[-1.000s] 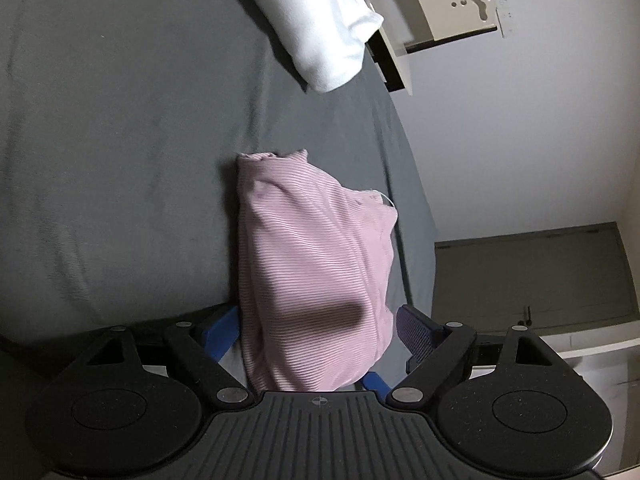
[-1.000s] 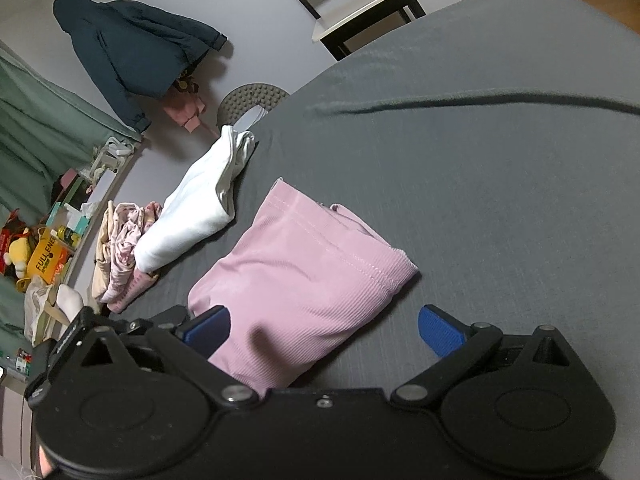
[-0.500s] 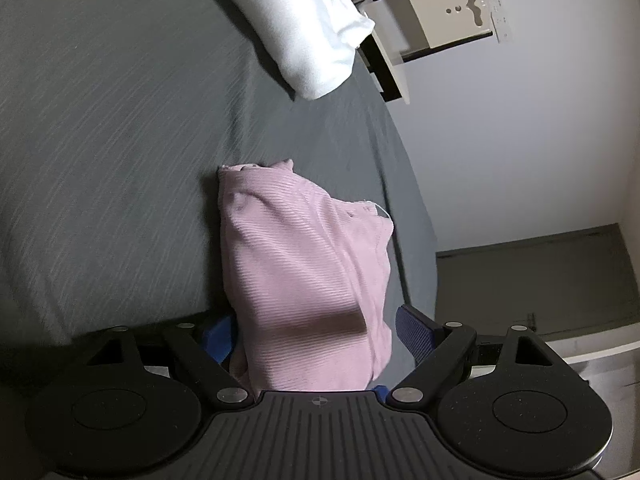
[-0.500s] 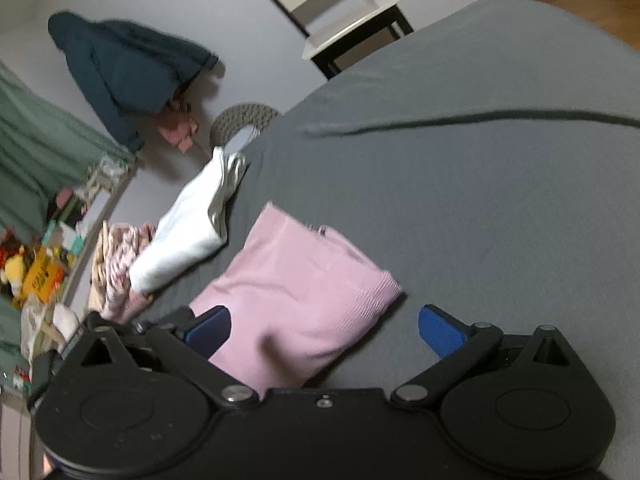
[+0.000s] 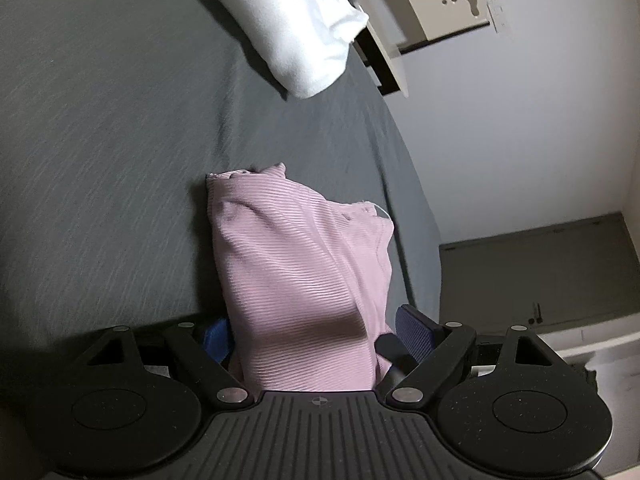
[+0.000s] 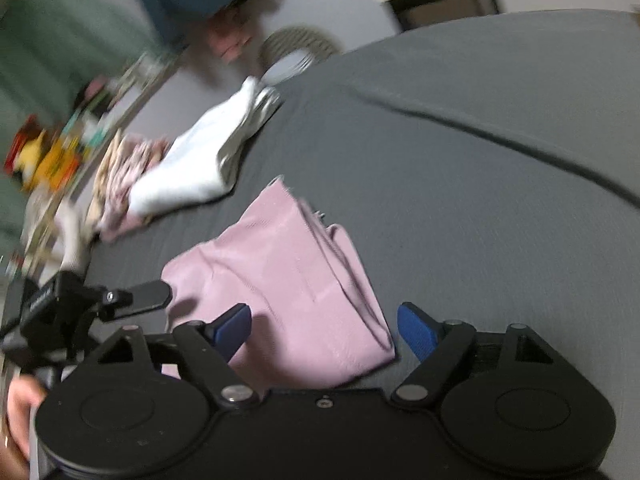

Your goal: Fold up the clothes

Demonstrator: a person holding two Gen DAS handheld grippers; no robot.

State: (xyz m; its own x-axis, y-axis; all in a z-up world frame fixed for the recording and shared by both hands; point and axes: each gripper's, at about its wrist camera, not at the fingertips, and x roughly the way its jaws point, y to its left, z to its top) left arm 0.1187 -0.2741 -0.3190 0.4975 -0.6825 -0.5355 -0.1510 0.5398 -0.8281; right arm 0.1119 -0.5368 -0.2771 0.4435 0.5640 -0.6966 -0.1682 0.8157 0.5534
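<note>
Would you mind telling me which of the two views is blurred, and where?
Right wrist view: motion blur, worst over the shelf clutter; the pink garment is soft. Left wrist view: sharp, ribbing visible on the pink garment; fisheye bends the bed edge.

The folded pink garment (image 5: 304, 280) is soft cloth with a fine ribbed knit, matt. The bed (image 5: 112, 128) wears a matt grey sheet with a faint woven grain. The white folded cloth (image 5: 296, 28) looks smooth and plush. The left gripper (image 5: 316, 332) is matt black plastic, finely speckled, with ridged grooves, bright metal rivets and textured blue pads (image 5: 414, 326).
</note>
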